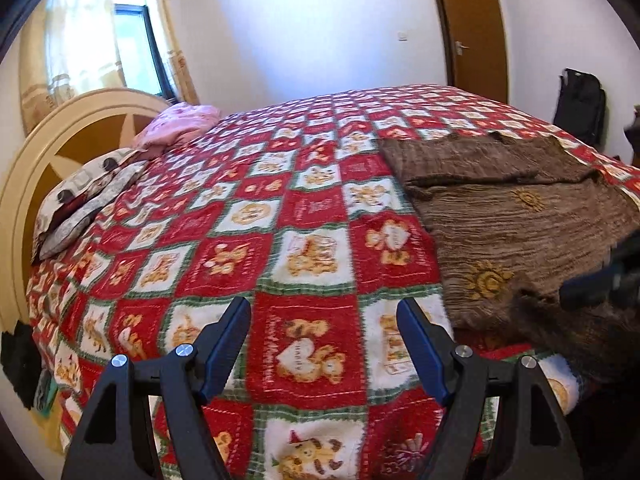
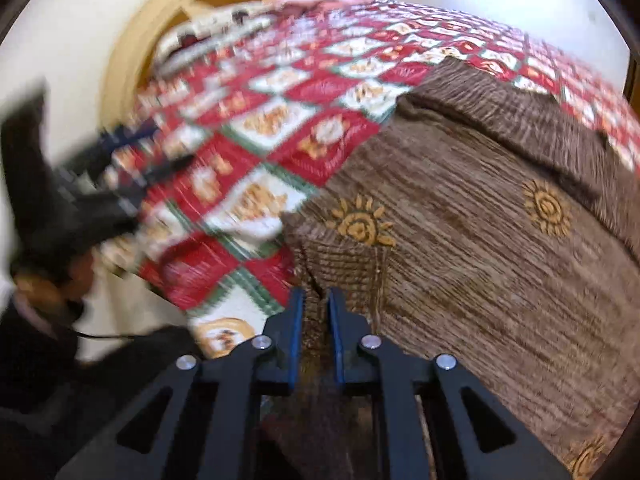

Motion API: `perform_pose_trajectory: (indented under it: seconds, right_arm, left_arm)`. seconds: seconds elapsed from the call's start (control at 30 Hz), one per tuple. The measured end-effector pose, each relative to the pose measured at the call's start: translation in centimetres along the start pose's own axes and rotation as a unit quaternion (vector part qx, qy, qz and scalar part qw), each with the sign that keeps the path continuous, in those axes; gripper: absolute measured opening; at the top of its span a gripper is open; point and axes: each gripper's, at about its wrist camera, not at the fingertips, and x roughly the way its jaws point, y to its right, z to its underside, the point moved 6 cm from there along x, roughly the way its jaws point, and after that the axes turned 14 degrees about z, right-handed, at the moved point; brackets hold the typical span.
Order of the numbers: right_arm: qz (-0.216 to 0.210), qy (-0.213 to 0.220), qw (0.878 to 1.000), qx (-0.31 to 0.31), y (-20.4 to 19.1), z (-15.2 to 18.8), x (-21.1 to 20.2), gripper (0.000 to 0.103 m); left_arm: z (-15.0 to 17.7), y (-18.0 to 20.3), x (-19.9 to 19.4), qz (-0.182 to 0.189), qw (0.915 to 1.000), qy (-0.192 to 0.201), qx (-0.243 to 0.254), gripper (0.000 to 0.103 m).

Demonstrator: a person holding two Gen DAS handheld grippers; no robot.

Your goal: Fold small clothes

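A brown ribbed garment (image 1: 516, 216) with yellow sun motifs lies on the right side of the bed, its sleeves folded across the top. It fills the right wrist view (image 2: 480, 240). My right gripper (image 2: 316, 304) is shut on the garment's near lower edge, with cloth bunched between the blue pads. It also shows blurred at the right edge of the left wrist view (image 1: 600, 284). My left gripper (image 1: 324, 312) is open and empty above the blanket, to the left of the garment. It shows blurred at the left of the right wrist view (image 2: 132, 168).
The bed carries a red, white and green teddy-bear blanket (image 1: 224, 216). Pillows (image 1: 84, 196) and a pink cloth (image 1: 180, 124) lie by the cream headboard (image 1: 24, 184). A brown door (image 1: 472, 24) and a dark bag (image 1: 580, 104) stand beyond the bed.
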Motion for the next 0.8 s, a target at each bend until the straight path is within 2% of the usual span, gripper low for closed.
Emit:
perform_pose_trajectory:
  seconds: [0.1,0.17,0.2,0.3,0.37,0.43,0.5,0.57,0.63,0.67,0.7,0.8]
  right_arm:
    - [-0.018,0.016,0.999,0.043,1.7,-0.2,-1.6,0.011]
    - [-0.071,0.021,0.994,0.086,2.7,-0.5,-2.1,0.011]
    - [-0.082,0.021,0.991,0.105,3.2,-0.5,-2.2,0.011]
    - [-0.022,0.027,0.996,0.083,2.4,-0.7,-1.8,0.017]
    - [-0.007,0.021,0.998,0.055,0.9,-0.8,-0.9,0.025]
    - [-0.011,0.006,0.999,0.038,-0.3,-0.6,0.1,0.062]
    - [-0.004,0.002,1.000,0.020,-1.5,-0.6,1.1,0.066]
    - [0.000,-0.008,1.000,0.003,-2.1,-0.5,1.8,0.066]
    - [0.025,-0.014,1.000,-0.012,-2.3,-0.3,2.6,0.058]
    - [0.033,-0.016,0.999,-0.018,-2.3,-0.1,2.9,0.050]
    - [0.037,-0.018,0.999,-0.020,-2.2,0.0,3.2,0.027]
    - [0.010,-0.025,1.000,0.010,-1.0,0.1,2.9,0.014]
  left_arm:
    - [-0.3,1.2,-0.1,0.025,0.9996,0.006,0.014,0.076]
    - [-0.7,2.2,-0.5,0.034,0.9988,0.015,0.033,0.076]
    - [-0.9,2.7,-0.6,0.031,0.9983,0.016,0.047,0.076]
    - [-1.1,3.1,-0.5,0.021,0.9978,0.013,0.061,0.076]
    - [-1.1,3.0,-0.4,0.019,0.9981,0.010,0.057,0.076]
    - [-0.9,2.7,-0.4,0.017,0.9985,0.006,0.052,0.076]
    - [-0.7,2.3,-0.5,0.012,0.9988,0.006,0.047,0.076]
    - [-0.7,1.9,-0.5,0.012,0.9991,0.006,0.039,0.076]
    - [-0.7,1.6,-0.4,0.014,0.9994,0.007,0.031,0.076]
    - [-0.6,1.5,-0.4,0.016,0.9994,0.007,0.029,0.076]
    - [-0.6,1.5,-0.3,0.017,0.9994,0.006,0.029,0.076]
    - [-0.4,1.5,-0.3,0.022,0.9993,0.006,0.030,0.076]
